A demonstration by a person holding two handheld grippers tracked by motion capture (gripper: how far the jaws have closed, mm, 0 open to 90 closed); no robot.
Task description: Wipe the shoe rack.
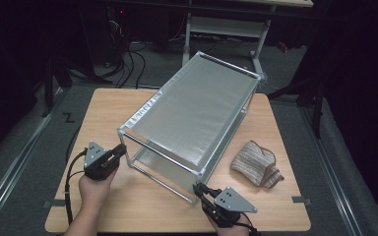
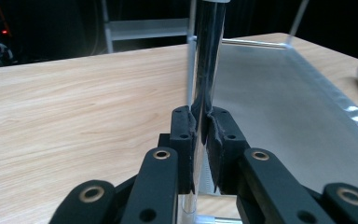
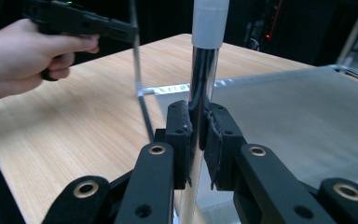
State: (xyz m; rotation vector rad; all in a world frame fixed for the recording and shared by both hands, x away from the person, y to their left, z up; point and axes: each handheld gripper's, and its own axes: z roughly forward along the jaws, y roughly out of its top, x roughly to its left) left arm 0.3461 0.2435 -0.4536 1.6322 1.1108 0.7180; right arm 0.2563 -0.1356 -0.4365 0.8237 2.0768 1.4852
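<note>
Rack [image 1: 197, 108], a two-tier metal shelf frame, stands skewed across the middle of the table [image 1: 108, 113], its long side running from the near-left toward the far-right edge. Both near posts are already gripped: the left gripper [image 1: 123, 151] is clamped tight on the rack's near-left post [image 2: 205, 70], and the right gripper [image 1: 197, 188] is clamped just as tight on the near-right post [image 3: 200, 93], the pads pressing the chrome tube from both sides in each gripper view. A cloth [image 1: 256, 163] lies on the table just right of the rack, apart from it. Judging by this, the grasping part is done and the rack is being dragged or turned by its two posts; what seems left is bringing it to its place, likely squared to the table, and letting go.
</note>
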